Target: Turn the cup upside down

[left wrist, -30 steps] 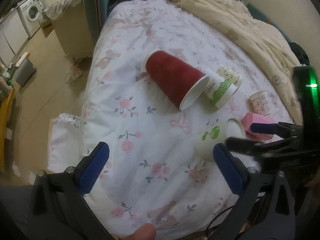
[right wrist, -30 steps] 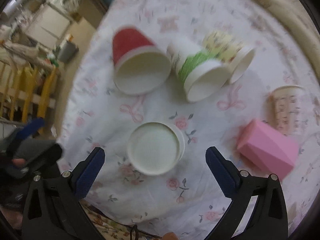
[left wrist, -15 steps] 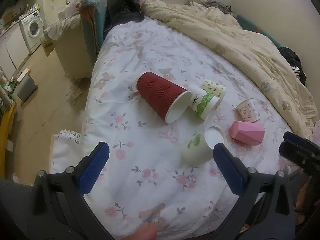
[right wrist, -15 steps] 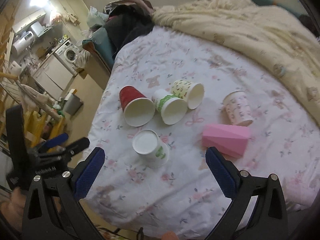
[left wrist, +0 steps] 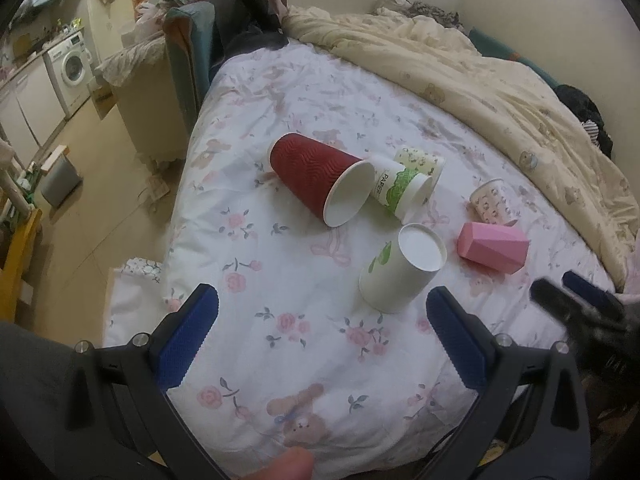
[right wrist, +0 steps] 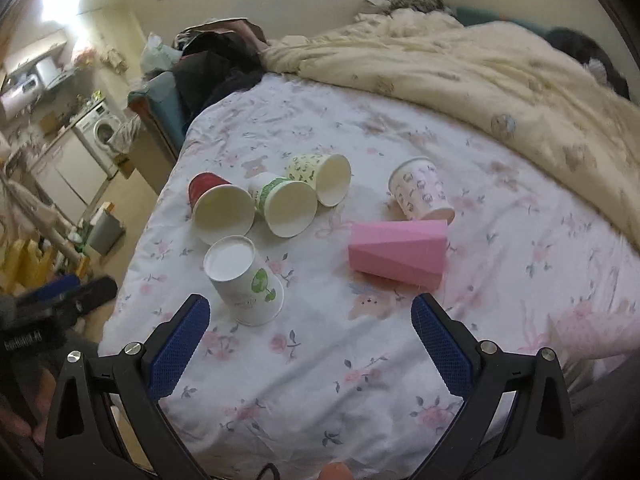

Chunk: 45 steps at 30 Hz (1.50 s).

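Standing inverted, white cup (left wrist: pixel 401 268), both jaws wide, empty, "PAPER" lettering only left view.

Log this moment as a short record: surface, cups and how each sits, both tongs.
surface: floral bedsheet
white cup: upside down, base up
red cup: on its side
green-print cup: on its side
yellow-print cup: on its side
pink cup: on its side
patterned cup: upside down, tilted
left tongs: open, empty
right tongs: open, empty

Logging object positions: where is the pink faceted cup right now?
The pink faceted cup lies on its side on the floral sheet, right of the upside-down white cup, just before the small patterned cup.
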Motion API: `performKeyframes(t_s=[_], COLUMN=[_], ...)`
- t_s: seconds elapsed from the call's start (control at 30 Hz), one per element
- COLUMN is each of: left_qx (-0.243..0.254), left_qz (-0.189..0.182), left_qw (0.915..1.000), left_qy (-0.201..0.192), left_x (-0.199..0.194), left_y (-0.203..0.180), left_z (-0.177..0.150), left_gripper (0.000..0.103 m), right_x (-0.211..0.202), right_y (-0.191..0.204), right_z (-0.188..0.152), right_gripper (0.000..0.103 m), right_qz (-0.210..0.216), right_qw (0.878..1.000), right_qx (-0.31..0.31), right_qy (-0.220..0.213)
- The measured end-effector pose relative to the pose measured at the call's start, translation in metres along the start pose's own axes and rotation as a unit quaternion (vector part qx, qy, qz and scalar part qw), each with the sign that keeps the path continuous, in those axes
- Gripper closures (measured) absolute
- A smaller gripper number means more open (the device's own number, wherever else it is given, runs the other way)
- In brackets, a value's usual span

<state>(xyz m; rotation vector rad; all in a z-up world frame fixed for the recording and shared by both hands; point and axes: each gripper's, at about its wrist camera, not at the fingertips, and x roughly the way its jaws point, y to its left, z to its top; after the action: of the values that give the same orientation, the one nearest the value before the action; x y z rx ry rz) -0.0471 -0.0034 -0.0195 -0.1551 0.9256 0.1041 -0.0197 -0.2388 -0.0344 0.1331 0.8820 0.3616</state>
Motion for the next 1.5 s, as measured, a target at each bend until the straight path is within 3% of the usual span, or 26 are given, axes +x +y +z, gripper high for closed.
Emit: performKeyframes(t_s=[0.1, 0.3, 1.5], left_qx=[0.005, -0.003, 0.0], left_qz=[0.005, 0.005, 0.001], left_qw=[1.0, 0.9999, 1.0], left_qy=[-0.007, -0.009, -0.009], left_x=[0.0009, 0.0023, 0.0013], left_y=[-0.0029, 0.001, -0.0027], left_z=[0.0005, 0.001, 0.0014], left_gripper=[0.0, 0.0, 0.0], right_x=[-0.0032, -0.0036, -0.002], right_y=[-0.0031, -0.0042, -0.0003], right_z=[0.0041, 0.0035, 0.0035], right_gripper=[0.0, 0.0, 0.0], right_qz=[-0.01, -0.01, -0.021], right_qw=[1.0, 1.0, 1.0], right_qx=[-0.001, 0.001, -0.012], right_qy=[-0.023, -0.028, -0.017])
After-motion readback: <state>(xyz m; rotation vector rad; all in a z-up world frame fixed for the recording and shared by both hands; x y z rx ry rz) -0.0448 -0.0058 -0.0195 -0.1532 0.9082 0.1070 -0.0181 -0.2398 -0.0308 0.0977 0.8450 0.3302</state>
